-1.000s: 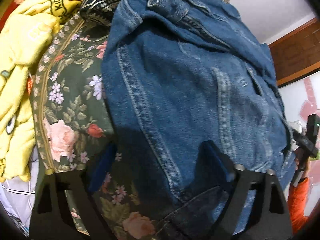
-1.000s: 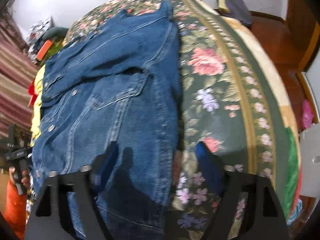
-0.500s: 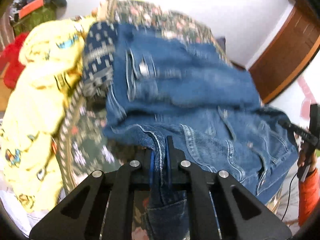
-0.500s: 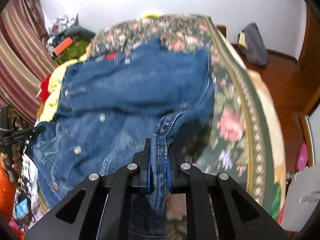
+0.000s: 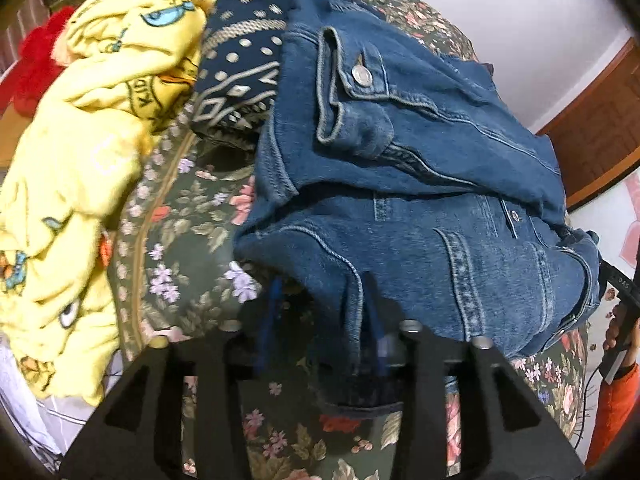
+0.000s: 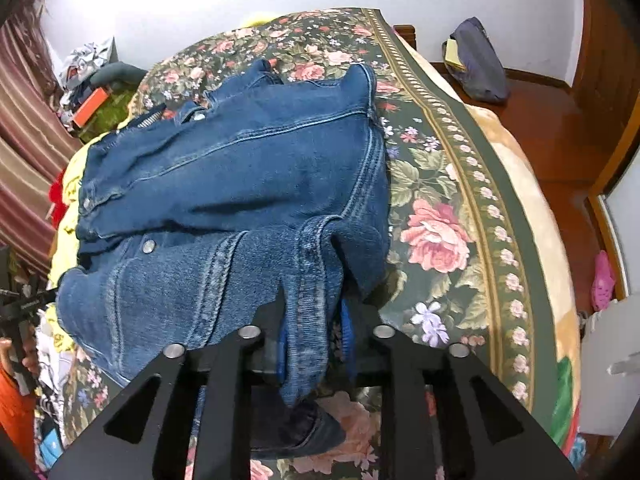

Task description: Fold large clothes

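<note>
Both grippers, left and right, stand parted around the denim jacket hem; the fold seems laid, so next withdraw.

A blue denim jacket lies bunched and partly folded on the floral bed, silver snap buttons showing, its hem lifted off the cover at 6 o'clock.
</note>
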A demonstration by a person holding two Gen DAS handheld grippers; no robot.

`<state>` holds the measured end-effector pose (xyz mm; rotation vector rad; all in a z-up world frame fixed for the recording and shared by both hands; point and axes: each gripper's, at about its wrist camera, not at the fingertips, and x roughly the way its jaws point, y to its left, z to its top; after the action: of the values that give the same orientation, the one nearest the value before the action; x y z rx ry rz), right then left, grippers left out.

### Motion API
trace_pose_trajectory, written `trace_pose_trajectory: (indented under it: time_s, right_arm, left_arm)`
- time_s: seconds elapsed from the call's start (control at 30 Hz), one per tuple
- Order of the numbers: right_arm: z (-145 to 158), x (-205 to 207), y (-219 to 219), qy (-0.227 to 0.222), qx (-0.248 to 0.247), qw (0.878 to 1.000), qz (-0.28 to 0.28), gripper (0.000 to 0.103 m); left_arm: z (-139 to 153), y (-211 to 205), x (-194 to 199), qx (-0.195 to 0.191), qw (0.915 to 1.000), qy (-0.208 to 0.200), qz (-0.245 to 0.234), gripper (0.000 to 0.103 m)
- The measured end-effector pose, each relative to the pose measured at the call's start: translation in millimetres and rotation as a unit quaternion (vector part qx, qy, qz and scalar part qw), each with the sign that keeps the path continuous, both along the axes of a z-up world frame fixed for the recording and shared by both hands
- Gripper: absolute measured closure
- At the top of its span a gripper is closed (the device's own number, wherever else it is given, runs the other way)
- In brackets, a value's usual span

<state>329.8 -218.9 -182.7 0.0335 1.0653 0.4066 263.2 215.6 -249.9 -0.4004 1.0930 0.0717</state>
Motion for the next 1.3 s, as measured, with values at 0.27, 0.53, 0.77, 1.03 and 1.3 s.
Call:
trace_pose_trajectory:
  time_s: [0.27,0.53,0.77,1.03,1.3]
  right_arm:
    - [26.5,-20.4,-13.3,-0.009,0.014,1.000,0.000,0.045]
    - [7.0,-43.8,-3.1,0.017,0.016,0.999,0.031,0.042]
    - [-13.6,-34.1,5.7,0.033,0.031,0.999,0.021,0.042]
    - [-0.1,-43.7,14.6,0.015,0.025,0.998,0.060,0.079]
    - [55.1,-51.7,20.9,-0.044,0.051,0.992,0.107,0.086]
  left_arm:
    - [26.7,8.1,-30.9,-0.039,0.9989,-0.025,-0.006,0.025]
    - [2.0,-10.4,-43.3,-0.071,0.9971,0.000,-0.027,0.023]
    - [-18.5,-24.1,-24.5,-0.073,0.9969,0.012,-0.028,0.024]
    - [15.9,-44.1,-26.1,0.012,0.9981,-0.032,-0.052,0.080]
    - [84.1,-38.2,-25.9,0.024,0.9926,-0.106,-0.054,0.088]
